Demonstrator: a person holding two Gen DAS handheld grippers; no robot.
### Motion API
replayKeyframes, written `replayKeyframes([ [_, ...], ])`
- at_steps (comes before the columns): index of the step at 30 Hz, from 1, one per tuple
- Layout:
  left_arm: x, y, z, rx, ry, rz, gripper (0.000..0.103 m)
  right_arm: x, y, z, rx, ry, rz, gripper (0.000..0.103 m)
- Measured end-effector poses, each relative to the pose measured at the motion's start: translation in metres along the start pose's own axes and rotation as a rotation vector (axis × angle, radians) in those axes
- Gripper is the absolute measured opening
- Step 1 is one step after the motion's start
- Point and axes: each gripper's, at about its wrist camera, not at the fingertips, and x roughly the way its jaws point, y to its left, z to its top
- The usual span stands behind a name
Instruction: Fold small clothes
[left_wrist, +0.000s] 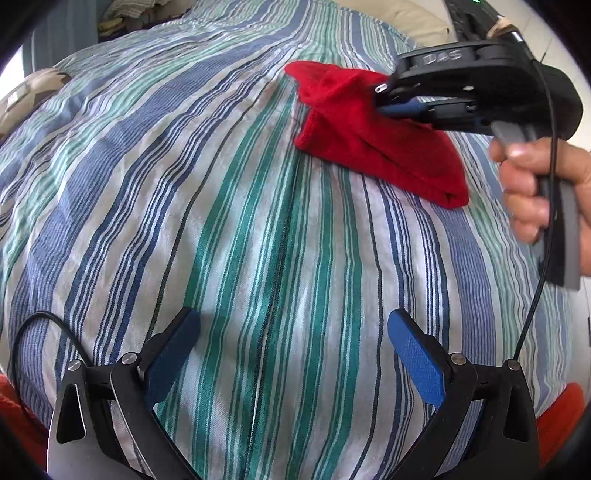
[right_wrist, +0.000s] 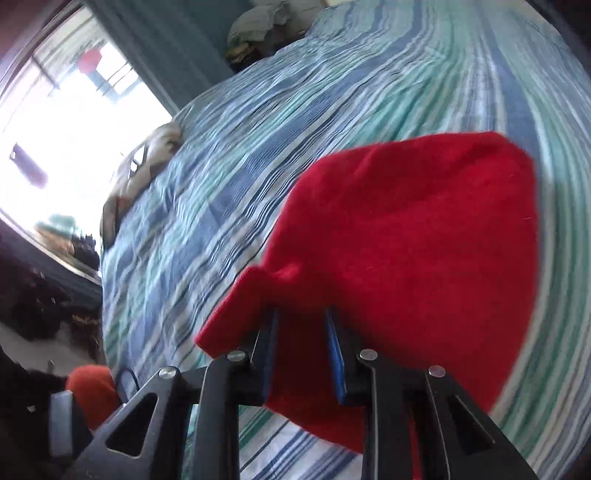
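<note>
A small red garment (left_wrist: 373, 136) lies partly folded on the striped bed sheet (left_wrist: 236, 221) at the upper right. My right gripper (left_wrist: 384, 107) is shut on its upper edge and lifts that edge a little. In the right wrist view the red garment (right_wrist: 413, 236) fills the middle, pinched between the blue pads (right_wrist: 338, 354) of my right gripper (right_wrist: 301, 325). My left gripper (left_wrist: 293, 332) is open and empty, low over bare sheet, well short of the garment.
The striped sheet (right_wrist: 280, 110) covers the whole bed. A patterned pillow (left_wrist: 26, 96) lies at the left edge and a pile of clothes (right_wrist: 258, 22) at the far end. A bright window (right_wrist: 66, 122) is beyond the bed. Orange cloth (left_wrist: 561, 417) shows near my left gripper.
</note>
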Motion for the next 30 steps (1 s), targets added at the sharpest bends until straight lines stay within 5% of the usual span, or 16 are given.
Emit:
replayKeyframes([
  [3,0.002,-0.006,-0.004,0.038,-0.005,0.04,0.102,0.047,0.028,-0.022,-0.104,0.004,-0.11,0.028],
  [5,0.002,-0.008,-0.006,0.057,-0.006,0.056,0.102,0.044,0.035,-0.024,-0.112,-0.031,-0.116,0.033],
  [9,0.0,-0.004,-0.004,0.034,-0.009,0.035,0.102,-0.026,0.036,-0.016,-0.095,-0.133,-0.079,0.033],
  [12,0.002,0.002,-0.001,-0.003,-0.006,0.015,0.102,-0.074,0.019,-0.034,-0.078,-0.211,-0.153,0.033],
  [14,0.003,0.001,0.0,0.0,-0.005,0.023,0.102,-0.077,-0.006,-0.048,-0.046,-0.175,-0.201,0.033],
  [17,0.006,-0.004,-0.003,0.033,-0.009,0.054,0.102,-0.033,-0.052,-0.08,0.03,-0.006,-0.247,0.033],
  [20,0.003,-0.004,-0.007,0.059,-0.017,0.076,0.102,-0.036,-0.048,-0.093,0.053,-0.091,-0.259,0.034],
  [22,-0.004,0.0,-0.01,0.053,-0.013,0.076,0.102,-0.052,-0.038,-0.099,0.107,-0.141,-0.214,0.053],
  [25,-0.021,0.011,-0.003,-0.011,-0.028,0.012,0.102,-0.081,-0.028,-0.125,0.142,-0.242,-0.17,0.07],
  [30,-0.032,0.004,0.052,-0.03,-0.047,-0.195,0.102,-0.099,-0.046,-0.159,0.193,-0.243,-0.198,0.07],
])
